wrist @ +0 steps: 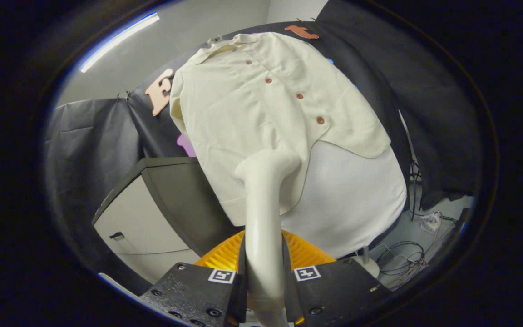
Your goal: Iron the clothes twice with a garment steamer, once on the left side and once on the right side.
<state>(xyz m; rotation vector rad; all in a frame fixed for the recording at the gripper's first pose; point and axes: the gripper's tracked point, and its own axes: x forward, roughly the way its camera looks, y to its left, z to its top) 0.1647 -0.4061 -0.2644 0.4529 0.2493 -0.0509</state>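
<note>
The gripper (263,290) is a blocky, angular tool whose two flat-topped bodies flank a narrow central gap. Each body carries a small square white tag (222,275) printed with a black pattern near its inner edge. Round screws (180,266) dot the corners and lower faces. Behind the bodies sits a ribbed orange part (225,256), fanned like a shell.

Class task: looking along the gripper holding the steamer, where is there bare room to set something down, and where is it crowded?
The gripper has its jaws shut on the garment steamer, whose head presses the cream shirt. Free: the dark cabinet top beside the shirt, bordered by the black cloth wall. Crowded: the floor by the stand's base, tangled with cables, and the board under the shirt.
</note>
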